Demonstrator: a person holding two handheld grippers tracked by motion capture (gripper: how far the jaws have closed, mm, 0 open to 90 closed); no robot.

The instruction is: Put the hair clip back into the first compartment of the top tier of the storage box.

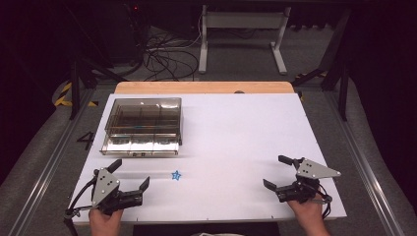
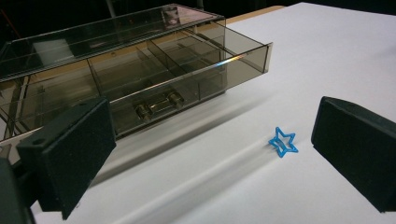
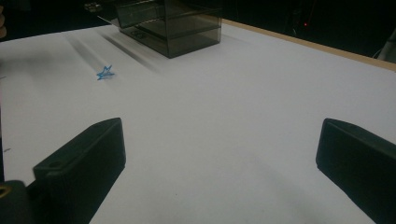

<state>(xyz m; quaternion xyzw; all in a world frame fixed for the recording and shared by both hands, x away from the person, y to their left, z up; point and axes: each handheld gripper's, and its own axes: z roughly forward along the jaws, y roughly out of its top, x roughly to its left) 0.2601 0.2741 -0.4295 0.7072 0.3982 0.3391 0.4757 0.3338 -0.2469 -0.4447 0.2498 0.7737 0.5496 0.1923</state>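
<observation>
A small blue star-shaped clip [image 1: 176, 175] lies flat on the white table top, in front of a smoked clear plastic drawer box [image 1: 143, 125] whose drawer stands pulled out toward me. My left gripper [image 1: 130, 174] rests at the near left, open, with the star [image 2: 283, 142] a short way ahead of its jaws toward the right one, and the drawer box [image 2: 116, 79] beyond. At the near right my right gripper [image 1: 278, 172] stands open over bare table, with the star [image 3: 106, 73] and the box [image 3: 168, 25] far off at its upper left.
The white table top [image 1: 236, 132] ends in a wooden strip at the far edge. Metal rails run along both sides. Beyond the table are a white desk frame [image 1: 241, 29] and loose cables on the floor.
</observation>
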